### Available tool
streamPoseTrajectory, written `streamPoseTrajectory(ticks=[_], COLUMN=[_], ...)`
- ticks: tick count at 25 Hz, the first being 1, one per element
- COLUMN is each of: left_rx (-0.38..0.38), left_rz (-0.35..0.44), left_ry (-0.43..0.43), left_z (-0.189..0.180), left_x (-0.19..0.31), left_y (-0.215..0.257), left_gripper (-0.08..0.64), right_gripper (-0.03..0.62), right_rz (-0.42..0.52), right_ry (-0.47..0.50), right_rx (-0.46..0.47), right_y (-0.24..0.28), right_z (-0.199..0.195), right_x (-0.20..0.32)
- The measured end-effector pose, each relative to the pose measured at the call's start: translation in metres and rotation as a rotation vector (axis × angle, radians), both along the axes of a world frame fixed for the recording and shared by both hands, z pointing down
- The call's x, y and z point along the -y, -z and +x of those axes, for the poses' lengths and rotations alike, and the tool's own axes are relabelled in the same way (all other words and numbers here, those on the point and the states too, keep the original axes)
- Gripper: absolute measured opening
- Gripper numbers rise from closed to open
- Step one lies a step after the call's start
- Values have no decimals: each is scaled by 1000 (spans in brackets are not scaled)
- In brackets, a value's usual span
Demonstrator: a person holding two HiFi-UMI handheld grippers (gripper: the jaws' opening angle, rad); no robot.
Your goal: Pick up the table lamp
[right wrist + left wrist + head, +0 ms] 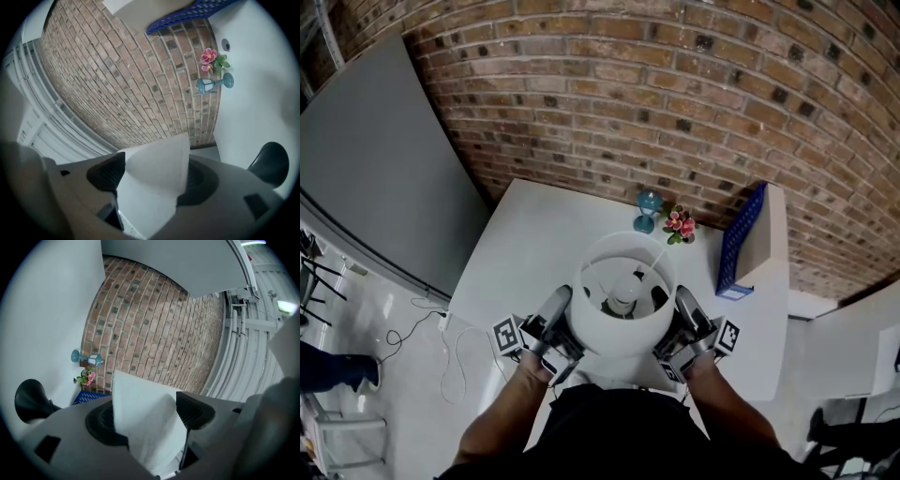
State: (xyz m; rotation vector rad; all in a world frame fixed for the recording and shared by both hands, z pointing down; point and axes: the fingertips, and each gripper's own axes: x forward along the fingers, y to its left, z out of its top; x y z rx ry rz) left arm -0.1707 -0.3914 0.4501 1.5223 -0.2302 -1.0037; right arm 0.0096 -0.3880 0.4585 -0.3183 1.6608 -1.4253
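Note:
The table lamp has a white drum shade, open at the top, with the bulb showing inside. It is held in front of me over the near edge of the white table. My left gripper clamps the shade's left wall and my right gripper clamps its right wall. In the left gripper view the white shade wall sits pinched between the two dark pads of the left gripper. The right gripper view shows the shade wall likewise pinched in the right gripper. The lamp's base is hidden under the shade.
A small blue lantern figurine and pink flowers stand at the table's far edge by the brick wall. A blue perforated basket stands at the right. A grey panel leans at the left; cables lie on the floor.

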Motion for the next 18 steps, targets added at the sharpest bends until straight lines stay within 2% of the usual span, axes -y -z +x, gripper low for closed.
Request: streamPoseTrajectory(ticks=[18], left_rx=[5], left_rz=[-4], left_ry=[5], left_z=[-4], left_x=[-1], left_y=[0], left_gripper=[324], right_gripper=[337], right_rz=[-7], right_ry=[6], right_rx=[-1], right_y=[-1], right_z=[-4], right_x=[-1])
